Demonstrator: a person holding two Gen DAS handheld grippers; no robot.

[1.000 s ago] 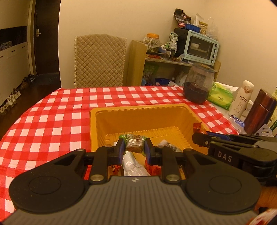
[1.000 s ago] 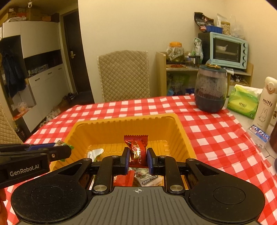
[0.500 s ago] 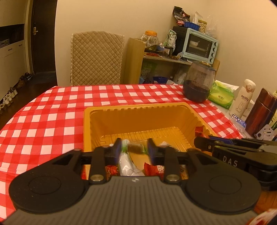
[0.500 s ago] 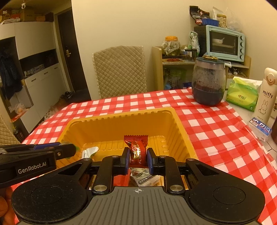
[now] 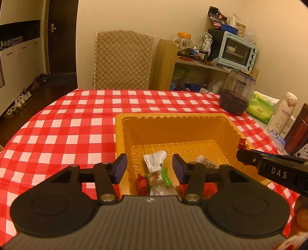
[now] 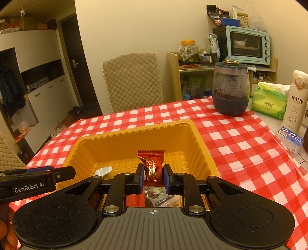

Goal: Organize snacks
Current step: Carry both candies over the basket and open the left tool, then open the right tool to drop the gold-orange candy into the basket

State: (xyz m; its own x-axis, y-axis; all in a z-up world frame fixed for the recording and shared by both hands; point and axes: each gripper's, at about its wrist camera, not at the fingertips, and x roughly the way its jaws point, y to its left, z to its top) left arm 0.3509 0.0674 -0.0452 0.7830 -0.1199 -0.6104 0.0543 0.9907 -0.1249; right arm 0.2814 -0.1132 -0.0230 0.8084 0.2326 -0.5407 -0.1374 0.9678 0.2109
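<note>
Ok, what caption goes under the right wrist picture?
Right tool pinching a red candy over the yellow snack tray.

Quilted chair point(image 5: 123, 59) against cream wall point(image 5: 144, 17)

1. An orange plastic tray point(image 5: 179, 117) with ribbed walls is sitting on the checked cloth.
2. A green-ended wrapped candy point(image 5: 156, 176) is lying on the tray floor beside a small red-foil sweet point(image 5: 141, 182).
3. A white packet point(image 5: 155, 160) is resting just behind them.
4. A red-wrapped snack point(image 6: 152, 166) is standing upright above the tray, pinched between two blue pads.
</note>
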